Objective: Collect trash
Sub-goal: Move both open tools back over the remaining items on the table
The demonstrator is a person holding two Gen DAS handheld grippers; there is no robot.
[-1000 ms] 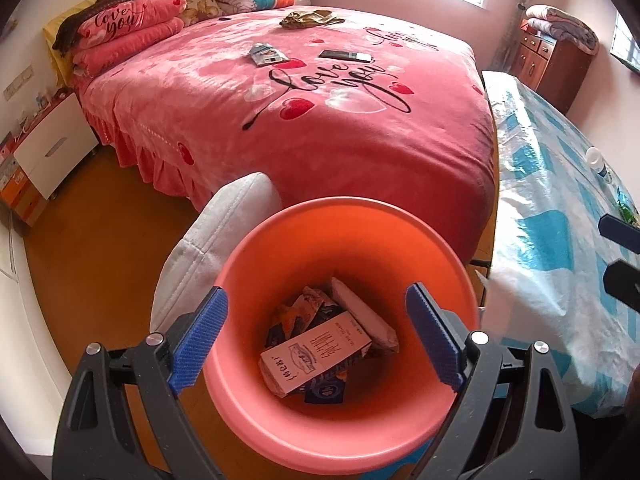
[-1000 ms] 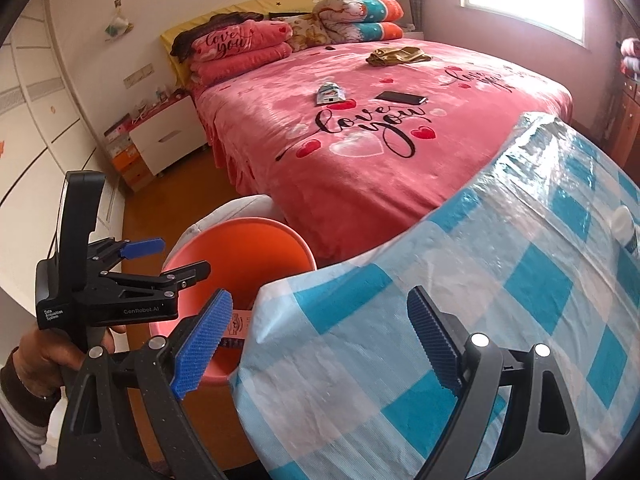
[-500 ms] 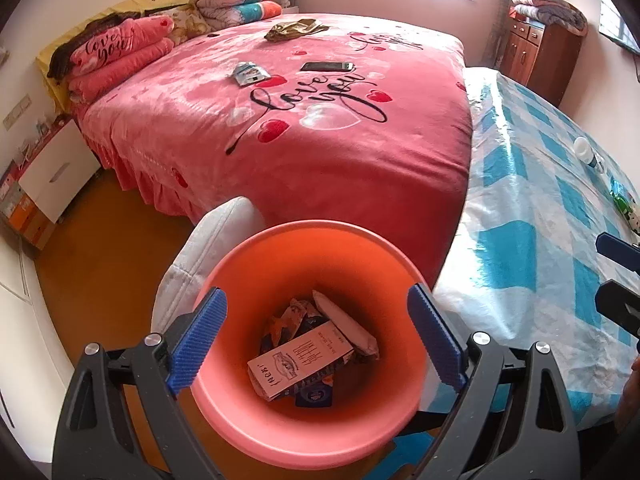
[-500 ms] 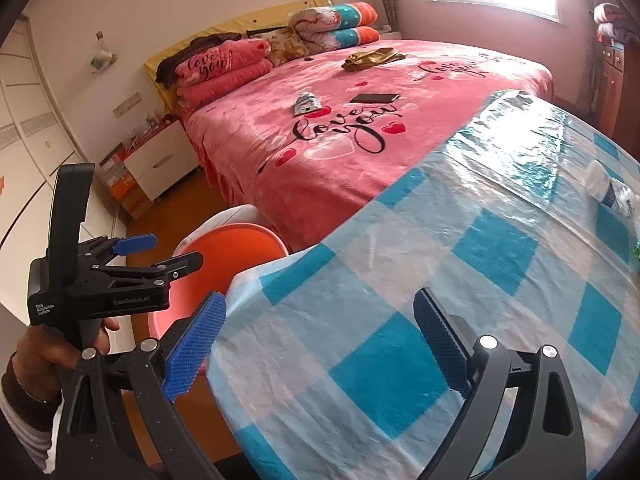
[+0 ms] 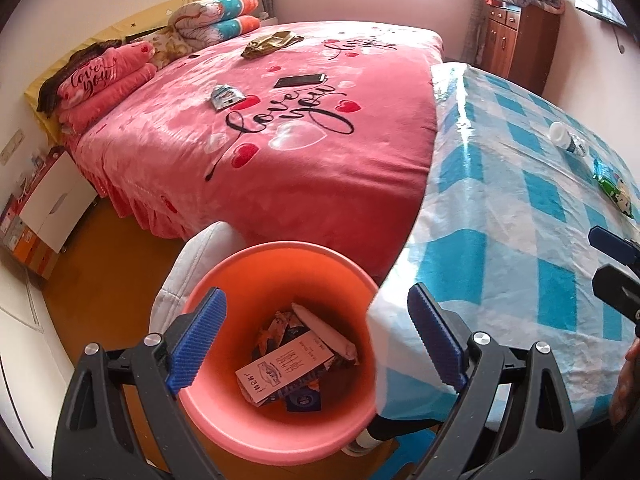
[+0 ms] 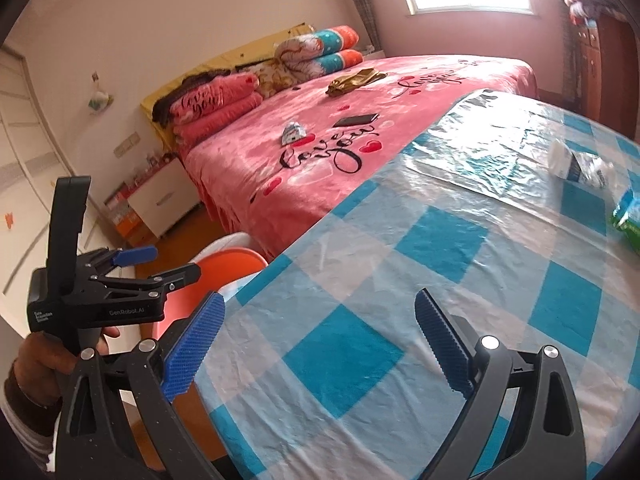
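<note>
Left gripper [image 5: 316, 340] gapes empty above the round orange plastic bin [image 5: 280, 436], lower centre; right gripper [image 6: 318, 344], jaws just widened, empty over the blue-checked desk [image 6: 460, 240].

Two hand-held black grippers with blue ribbed pads

The left gripper [image 5: 316, 336] and the right gripper [image 6: 318, 344] look alike: matte black, faintly speckled plastic arms shaped as open triangular frames, each arm carrying silver round screw heads near its joints and ending in a long blue pad with fine ribbing. Seen from the side in the right wrist view, the left gripper has a boxy black body printed "GenRobot.AI" in white, a small white label at its rear corner, a tall black upright post, small silver rivets and a blue-tipped finger. The hand [image 6: 38, 354] around its grip wears a thin bracelet and a striped sleeve [image 6: 24, 432] with a dark cuff.
</note>
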